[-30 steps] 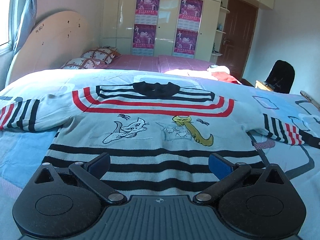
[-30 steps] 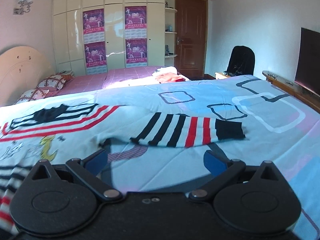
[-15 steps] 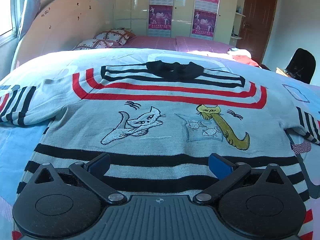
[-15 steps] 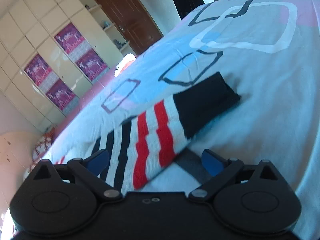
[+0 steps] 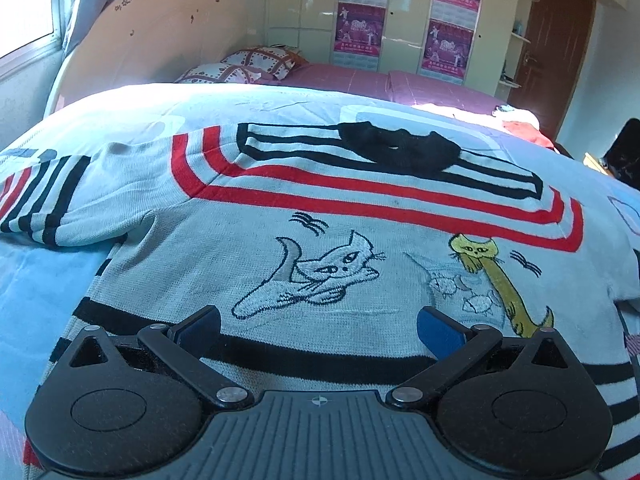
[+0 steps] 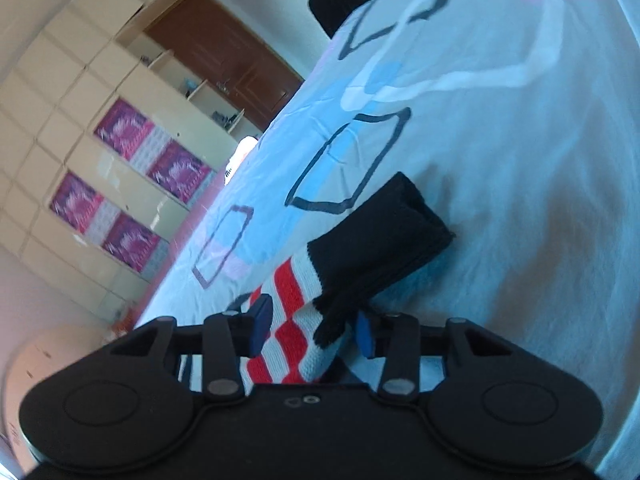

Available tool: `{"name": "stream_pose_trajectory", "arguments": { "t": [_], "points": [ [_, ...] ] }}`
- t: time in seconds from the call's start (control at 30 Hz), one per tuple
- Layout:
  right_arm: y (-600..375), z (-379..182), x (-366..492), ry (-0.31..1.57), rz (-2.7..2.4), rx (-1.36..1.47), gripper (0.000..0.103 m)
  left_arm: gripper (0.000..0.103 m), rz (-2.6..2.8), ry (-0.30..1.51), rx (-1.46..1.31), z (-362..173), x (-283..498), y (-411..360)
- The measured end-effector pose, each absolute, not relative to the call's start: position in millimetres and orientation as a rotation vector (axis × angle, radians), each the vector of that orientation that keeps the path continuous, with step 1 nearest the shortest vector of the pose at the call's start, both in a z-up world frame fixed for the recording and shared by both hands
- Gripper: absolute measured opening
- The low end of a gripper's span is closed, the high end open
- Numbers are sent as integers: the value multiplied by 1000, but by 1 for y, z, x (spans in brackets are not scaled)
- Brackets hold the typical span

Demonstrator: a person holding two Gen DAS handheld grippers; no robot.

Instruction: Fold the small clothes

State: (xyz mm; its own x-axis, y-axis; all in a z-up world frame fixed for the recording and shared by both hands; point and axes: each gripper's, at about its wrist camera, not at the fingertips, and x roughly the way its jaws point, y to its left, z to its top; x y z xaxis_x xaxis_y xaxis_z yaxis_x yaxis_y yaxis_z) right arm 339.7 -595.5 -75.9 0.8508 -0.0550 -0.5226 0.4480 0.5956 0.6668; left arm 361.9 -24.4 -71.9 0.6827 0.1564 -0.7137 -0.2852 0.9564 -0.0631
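A small knit sweater with red and black stripes, a black collar and two embroidered cats lies spread face up on the bed. My left gripper is open and empty, low over the sweater's lower body. In the right wrist view, my right gripper has closed most of the way around the sweater's striped sleeve near its black cuff; the sleeve sits between the blue pads and the cuff sticks out ahead.
The bed has a light blue sheet with square outlines. Pillows and a curved headboard are at the far end. A wardrobe with posters, a brown door and a dark chair stand beyond.
My right gripper rolled to a tilt, moved in over the sleeve and narrowed its jaws around it. My left gripper moved forward over the sweater's body and stayed open.
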Motion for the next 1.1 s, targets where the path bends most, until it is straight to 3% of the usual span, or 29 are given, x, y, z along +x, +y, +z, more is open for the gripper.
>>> {"name": "stream_pose_trajectory", "arguments": {
  "t": [0.07,0.3,0.63,1.03,1.1],
  "points": [
    [-593,-73,345,507,-343,814,9,103,264,772,-176,-70,365,-20],
    [-553,-39,361,490,-307,589,8,103,264,818,-87,-68,375,12],
    [-399,19,393,477,-26,404,8,103,209,791,-133,-71,368,69],
    [-211,-18,414,680,325,279,8,103,192,785,-198,-69,346,123],
    [-194,-33,419,774,368,266,14,103,193,790,-205,-69,345,126]
  ]
}}
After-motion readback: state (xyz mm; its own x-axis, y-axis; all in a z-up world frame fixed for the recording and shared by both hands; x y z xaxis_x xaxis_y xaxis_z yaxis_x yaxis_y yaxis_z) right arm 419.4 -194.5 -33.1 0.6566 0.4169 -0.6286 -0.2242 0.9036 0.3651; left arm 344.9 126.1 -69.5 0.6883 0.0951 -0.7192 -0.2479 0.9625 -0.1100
